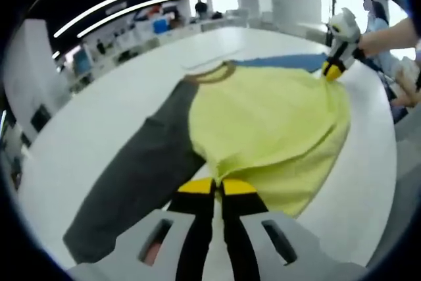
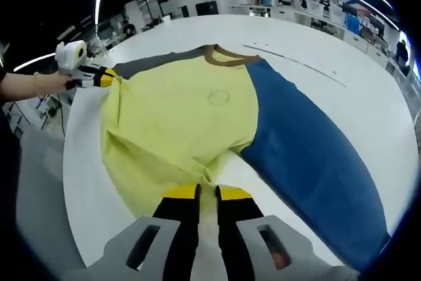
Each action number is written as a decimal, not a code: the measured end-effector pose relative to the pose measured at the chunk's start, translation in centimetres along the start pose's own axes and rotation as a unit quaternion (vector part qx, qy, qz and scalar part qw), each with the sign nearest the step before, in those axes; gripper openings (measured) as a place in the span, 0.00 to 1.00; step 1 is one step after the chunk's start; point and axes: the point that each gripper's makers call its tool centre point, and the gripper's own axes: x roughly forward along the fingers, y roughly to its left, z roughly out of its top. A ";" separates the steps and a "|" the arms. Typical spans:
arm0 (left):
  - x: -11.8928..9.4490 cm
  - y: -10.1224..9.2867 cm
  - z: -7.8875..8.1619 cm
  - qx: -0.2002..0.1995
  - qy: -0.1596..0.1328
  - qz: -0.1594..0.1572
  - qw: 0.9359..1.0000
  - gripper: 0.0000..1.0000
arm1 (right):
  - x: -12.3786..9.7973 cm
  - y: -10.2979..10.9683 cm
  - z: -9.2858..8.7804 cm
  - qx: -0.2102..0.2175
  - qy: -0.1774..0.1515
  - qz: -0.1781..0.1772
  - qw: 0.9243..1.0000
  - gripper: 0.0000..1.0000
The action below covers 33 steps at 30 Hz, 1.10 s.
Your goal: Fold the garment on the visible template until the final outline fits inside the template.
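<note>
Left gripper view, L to R: a long dark grey sleeve [image 1: 135, 176] of the shirt lies flat, running from the lower left up to the brown ribbed collar [image 1: 212, 74]. Next to it the pale yellow cloth body of the shirt [image 1: 270, 129] is spread over the white round table [image 1: 99, 116], with soft folds near the hem. At bottom centre the left gripper [image 1: 218, 187], black jaws w/ yellow tips, has its tips pressed close together, pinching the yellow hem edge. A strip of the blue sleeve [image 1: 283, 62] peeks out behind the yellow body, upper right. At far right the right gripper [image 1: 332, 70], white w/ yellow tip, touches the far corner of the yellow cloth, held by a person's hand [image 1: 375, 43].

Right gripper view, L to R: the left gripper [image 2: 112, 77] comes in at far left, held by a hand [image 2: 39, 83], its tip on the yellow cloth's corner beside the grey sleeve [image 2: 158, 60]. The yellow body [image 2: 177, 123] fills the middle, a faint round mark on the chest, brown collar [image 2: 227, 56] at top. Bottom centre, the right gripper [image 2: 207, 194] has jaws nearly together, nipping the yellow edge. To the right the long blue sleeve [image 2: 309, 156] lies flat on the table [image 2: 355, 64], stretching toward the lower right. Thin lines marked on the table [image 2: 296, 64] run beyond the collar; can't tell if they're the template.
</note>
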 end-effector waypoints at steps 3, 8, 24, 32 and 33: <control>-0.2 0.0 0.2 0.000 -0.001 -0.001 1.000 0.00 | -0.5 -0.1 0.3 -0.005 -0.005 -0.005 1.000 0.04; -1.2 0.1 1.8 -0.008 -0.016 -0.004 1.000 0.00 | -2.1 0.4 1.6 -0.023 -0.023 -0.011 0.999 0.03; -10.0 0.1 5.7 -0.047 -0.083 -0.023 0.995 0.00 | -12.3 4.9 5.3 -0.068 -0.096 -0.043 0.992 0.02; -13.7 -3.4 2.4 -0.055 -0.060 -0.065 0.995 0.00 | -14.3 9.4 2.2 -0.086 -0.075 -0.022 0.993 0.02; -13.9 -3.7 1.9 -0.058 -0.055 -0.068 0.994 0.00 | -14.3 9.8 1.9 -0.087 -0.073 -0.021 0.993 0.02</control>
